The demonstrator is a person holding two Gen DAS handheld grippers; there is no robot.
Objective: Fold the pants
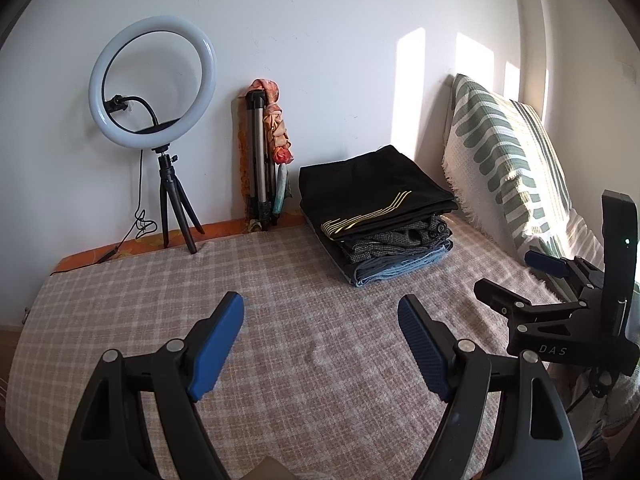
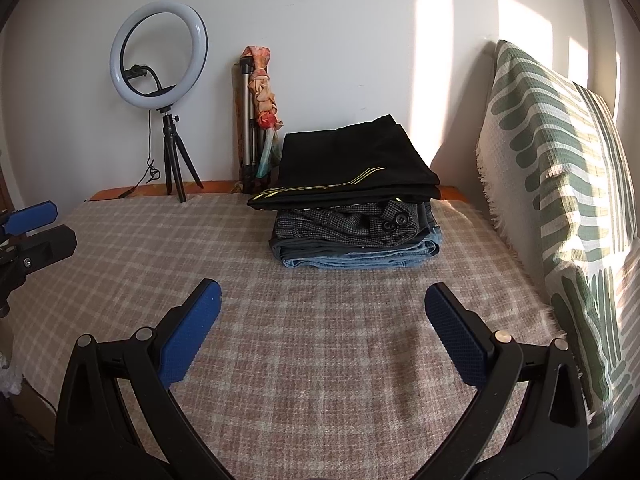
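A stack of folded pants (image 1: 376,212) (image 2: 356,208) lies at the far side of the plaid bed cover (image 1: 280,320) (image 2: 320,340): black pants with yellow stripes (image 1: 372,188) (image 2: 352,164) on top, grey checked ones under them, blue jeans (image 2: 360,258) at the bottom. My left gripper (image 1: 320,344) is open and empty above the cover, well short of the stack. My right gripper (image 2: 322,332) is open and empty too, in front of the stack. The right gripper also shows at the right edge of the left wrist view (image 1: 516,280), and the left gripper at the left edge of the right wrist view (image 2: 40,224).
A ring light on a small tripod (image 1: 152,80) (image 2: 160,56) stands at the back left. A folded tripod with a scarf (image 1: 264,152) (image 2: 256,120) leans on the wall. A green-patterned cushion (image 1: 512,160) (image 2: 560,180) lines the right side.
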